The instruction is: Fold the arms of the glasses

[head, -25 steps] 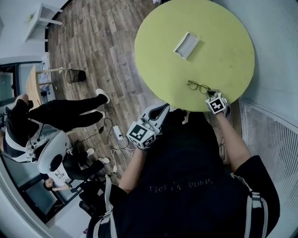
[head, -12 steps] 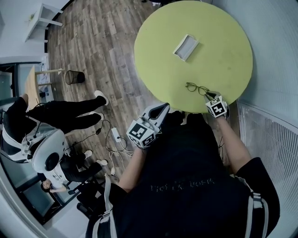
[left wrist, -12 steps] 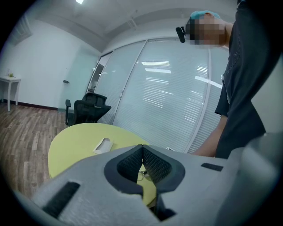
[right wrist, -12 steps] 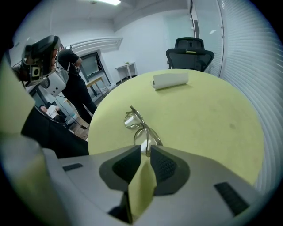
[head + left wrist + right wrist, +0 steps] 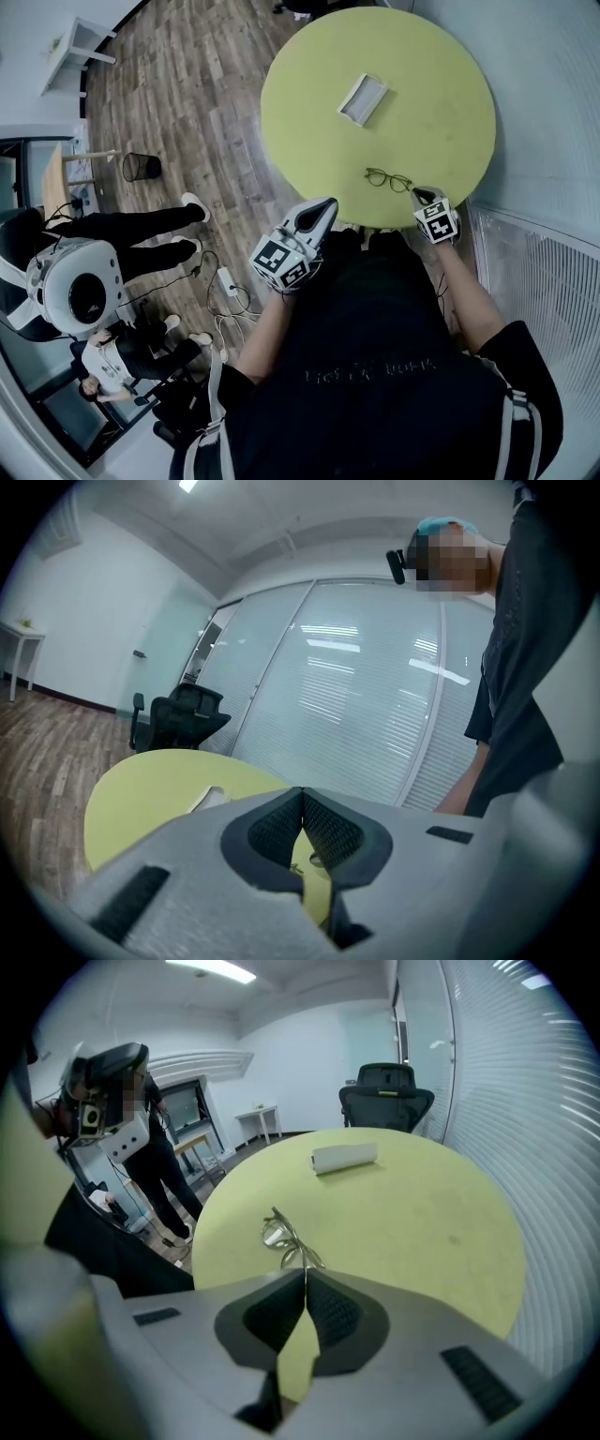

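Observation:
Thin dark-framed glasses (image 5: 387, 179) lie on the round green table (image 5: 422, 94) near its front edge, arms unfolded. My right gripper (image 5: 417, 193) is at the table's front right edge. In the right gripper view one arm of the glasses (image 5: 286, 1237) runs straight into the seam of that gripper (image 5: 304, 1274), whose jaws are shut on the arm's tip. My left gripper (image 5: 328, 203) hangs just off the table's front left edge, shut and holding nothing. In the left gripper view (image 5: 302, 794) a bit of the glasses (image 5: 314, 860) shows below the pads.
A white open case (image 5: 362, 98) lies mid-table, also in the right gripper view (image 5: 344, 1158). People (image 5: 122, 230) stand on the wooden floor at the left, near cables (image 5: 225, 281) and a bin (image 5: 137, 167). An office chair (image 5: 386, 1091) stands beyond the table. Slatted blinds (image 5: 534, 272) run along the right.
The head camera has shifted a little. My right gripper stays shut at the glasses' arm. My left gripper has drawn slightly closer to the table's edge.

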The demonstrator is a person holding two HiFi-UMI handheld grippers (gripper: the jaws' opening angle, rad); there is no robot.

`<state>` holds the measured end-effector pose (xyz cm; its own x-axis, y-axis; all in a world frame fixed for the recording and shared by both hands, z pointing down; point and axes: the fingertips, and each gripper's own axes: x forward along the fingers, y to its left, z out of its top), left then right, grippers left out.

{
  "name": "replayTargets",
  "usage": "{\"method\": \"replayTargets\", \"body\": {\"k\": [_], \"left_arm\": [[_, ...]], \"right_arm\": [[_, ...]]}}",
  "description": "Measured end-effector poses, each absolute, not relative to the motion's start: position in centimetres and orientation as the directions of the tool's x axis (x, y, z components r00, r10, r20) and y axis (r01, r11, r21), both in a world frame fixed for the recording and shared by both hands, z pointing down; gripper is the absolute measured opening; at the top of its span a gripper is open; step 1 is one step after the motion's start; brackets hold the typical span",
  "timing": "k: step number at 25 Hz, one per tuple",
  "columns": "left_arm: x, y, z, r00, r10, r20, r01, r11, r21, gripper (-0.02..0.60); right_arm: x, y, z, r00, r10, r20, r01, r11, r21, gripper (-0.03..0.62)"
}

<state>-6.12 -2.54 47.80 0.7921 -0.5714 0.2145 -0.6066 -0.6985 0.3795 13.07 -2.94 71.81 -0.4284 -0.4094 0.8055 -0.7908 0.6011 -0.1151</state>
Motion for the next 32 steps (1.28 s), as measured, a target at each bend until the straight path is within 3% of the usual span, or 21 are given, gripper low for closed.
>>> {"method": "replayTargets", "body": {"k": [8, 17, 32], "left_arm": [[-3.7, -2.1, 48.1, 0.827, -0.494, 0.268, -0.553, -0.799, 0.236, 0.018], [-3.0, -2.8, 47.5, 0.846, -0.49, 0.209, -0.532, -0.799, 0.282, 0.018], [-3.5, -2.9, 46.1, 0.868, -0.473, 0.151, -0.496, -0.816, 0.297, 0.018]], "right_arm": [[11.3, -3.7, 63.6, -0.533, -0.562, 0.632, -0.796, 0.587, -0.149, 0.031], [9.3, -2.7, 54.1, -0.613, -0.663, 0.43, -0.773, 0.615, -0.155, 0.031], [7.0, 1.1, 47.9, -0.63, -0.708, 0.319, -0.768, 0.63, -0.117, 0.032]]}}
